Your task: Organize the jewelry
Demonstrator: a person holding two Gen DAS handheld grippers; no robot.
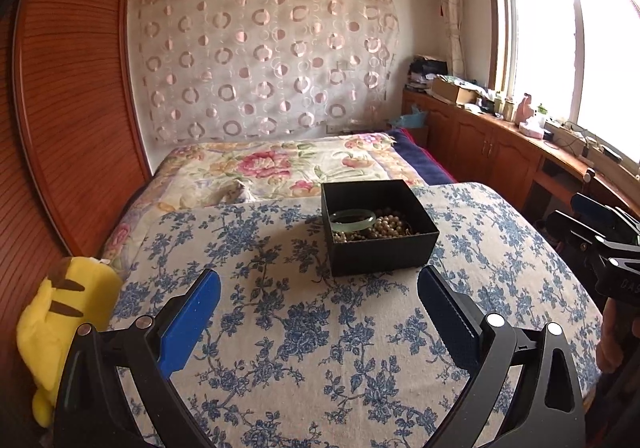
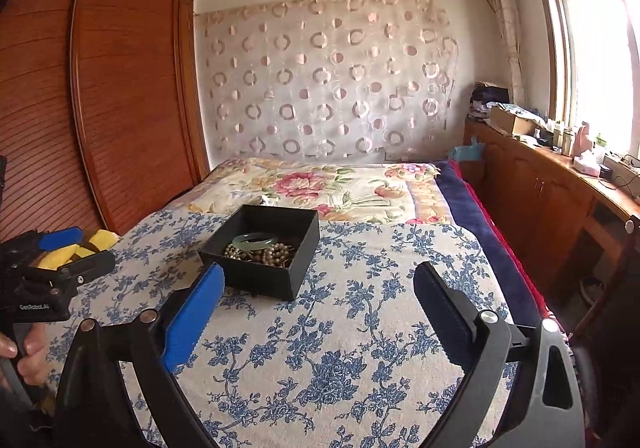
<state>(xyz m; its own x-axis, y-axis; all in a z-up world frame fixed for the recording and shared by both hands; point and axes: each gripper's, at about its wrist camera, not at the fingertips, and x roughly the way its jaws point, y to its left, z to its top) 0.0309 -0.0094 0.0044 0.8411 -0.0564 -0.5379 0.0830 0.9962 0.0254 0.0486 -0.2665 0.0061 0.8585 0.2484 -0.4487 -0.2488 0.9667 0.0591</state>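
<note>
Both grippers empty, box ahead
Your left gripper [image 1: 318, 288] and right gripper [image 2: 316, 284] gape wide; the black box [image 1: 380, 252] holding bangle [image 1: 354, 217] and beads [image 1: 386, 226] sits just beyond your fingertips, so descend vertically

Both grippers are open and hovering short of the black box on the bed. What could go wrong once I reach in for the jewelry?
1. The bead strands lie tangled under the green bangle, so lifting one piece may drag the others out.
2. The black box sits on soft blue-flowered cloth; a push on its wall could tip or slide it.
3. The box is narrow; the left gripper and right gripper, entering together, may collide.
</note>
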